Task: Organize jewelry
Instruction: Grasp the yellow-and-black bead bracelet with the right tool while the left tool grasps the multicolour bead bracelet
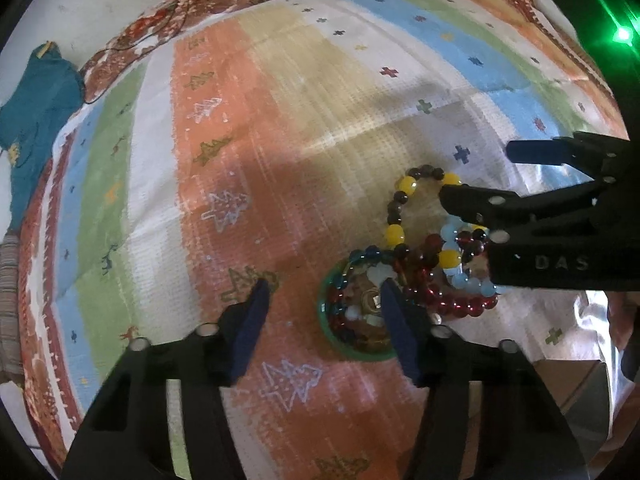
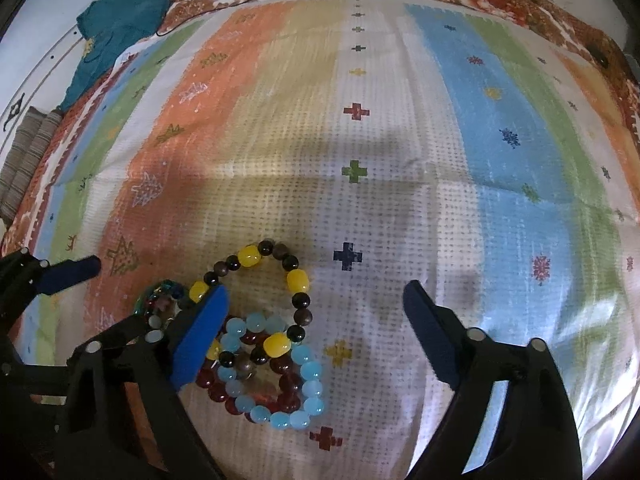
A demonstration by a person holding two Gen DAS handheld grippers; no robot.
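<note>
Clearly both tongs stand apart with nothing clamped. The left gripper [image 1: 324, 300] has its blue-padded jaws at a middling gap, tilted steeply down over the striped, patterned woven cloth [image 1: 280, 120]; only bare orange cloth lies between them. Its right pad [image 1: 394, 320] sits over the small round green-rimmed dish [image 1: 334, 340] that is heaped with mixed beads, though whether pad and dish touch cannot be told.

The right gripper [image 2: 316, 320] is spread wide, also pitched steeply down. Between its jaws lies the pile of bracelets. Its left pad [image 2: 200, 336] overlaps the near-left edge of the bracelet of big yellow and dark brown round beads [image 2: 298, 280]; contact is not certain. Its right pad [image 2: 430, 336] hangs over bare white cloth, well apart from the beads.

That yellow-and-brown loop lies flat, reaching farthest from the camera. Overlapping its near side are a bracelet of pale blue glassy beads [image 2: 312, 384] and a bracelet of dark red beads [image 2: 216, 388], tangled together. The green dish sits just left of this pile, touching it.

At the far left, off the cloth, lies a crumpled teal fabric piece [image 2: 120, 16].
</note>
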